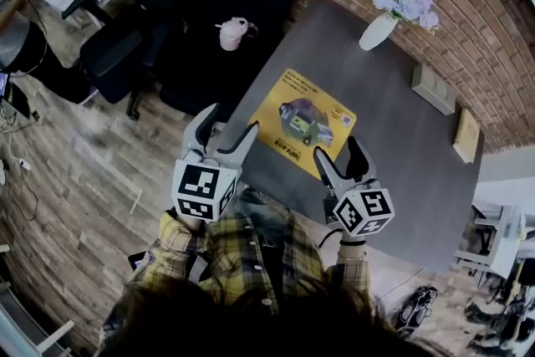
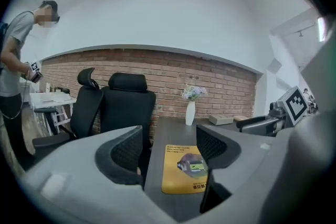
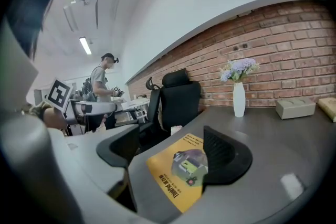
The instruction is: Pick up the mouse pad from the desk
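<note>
Mouse pad (image 1: 305, 123) flat on desk (image 1: 393, 180), vase (image 1: 378, 31) well beyond

Overhead and both low views share desk (image 1: 401, 121).

The right hand-held gripper (image 3: 173, 153) has its jaws apart, framing a yellow rectangular printed mouse pad (image 3: 176, 176) that lies flat on the dark grey table (image 3: 273, 136) by its near edge. A white vase of pale flowers (image 3: 239, 98) stands at one o'clock, and a black office chair (image 3: 178, 99) at twelve.
</note>
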Demonstrator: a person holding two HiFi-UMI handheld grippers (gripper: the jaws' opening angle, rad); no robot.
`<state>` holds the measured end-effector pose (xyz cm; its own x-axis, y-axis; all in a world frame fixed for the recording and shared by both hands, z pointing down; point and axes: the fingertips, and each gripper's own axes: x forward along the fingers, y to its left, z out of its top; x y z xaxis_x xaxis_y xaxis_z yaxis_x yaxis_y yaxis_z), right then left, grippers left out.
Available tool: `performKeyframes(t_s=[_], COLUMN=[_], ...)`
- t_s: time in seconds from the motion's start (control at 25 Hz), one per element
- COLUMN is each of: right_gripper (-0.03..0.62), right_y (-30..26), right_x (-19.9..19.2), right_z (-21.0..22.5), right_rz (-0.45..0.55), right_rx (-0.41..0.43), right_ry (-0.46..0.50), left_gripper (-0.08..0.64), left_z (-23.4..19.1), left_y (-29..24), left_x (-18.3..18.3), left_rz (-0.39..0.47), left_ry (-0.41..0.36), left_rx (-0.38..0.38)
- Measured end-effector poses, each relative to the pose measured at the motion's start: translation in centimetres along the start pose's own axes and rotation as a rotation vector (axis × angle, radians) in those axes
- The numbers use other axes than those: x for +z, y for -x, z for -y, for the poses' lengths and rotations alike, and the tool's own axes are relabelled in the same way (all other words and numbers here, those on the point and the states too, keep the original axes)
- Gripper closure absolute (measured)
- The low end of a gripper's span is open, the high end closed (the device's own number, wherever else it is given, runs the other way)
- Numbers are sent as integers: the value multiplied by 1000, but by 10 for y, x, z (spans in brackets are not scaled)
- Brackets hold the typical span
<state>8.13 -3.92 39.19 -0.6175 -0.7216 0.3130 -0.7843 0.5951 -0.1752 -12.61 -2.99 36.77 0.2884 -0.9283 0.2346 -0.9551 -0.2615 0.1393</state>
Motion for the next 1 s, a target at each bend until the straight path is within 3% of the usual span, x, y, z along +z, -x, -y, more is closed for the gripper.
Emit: performKeyframes(t_s=[0.48, 1.0], right_gripper=[236, 236], right_y=[2, 16], right_x=[5, 7], right_z=[61, 88], right_rz=[37, 75], right_rx=[-102, -240], right_ry=[-80, -148], left_gripper=[244, 244], left_z=[29, 52], left_y=[-78, -126], left_x=[12, 21], left_rz=[-35, -55], left_ry=[-62, -110], left_rx=[-107, -259])
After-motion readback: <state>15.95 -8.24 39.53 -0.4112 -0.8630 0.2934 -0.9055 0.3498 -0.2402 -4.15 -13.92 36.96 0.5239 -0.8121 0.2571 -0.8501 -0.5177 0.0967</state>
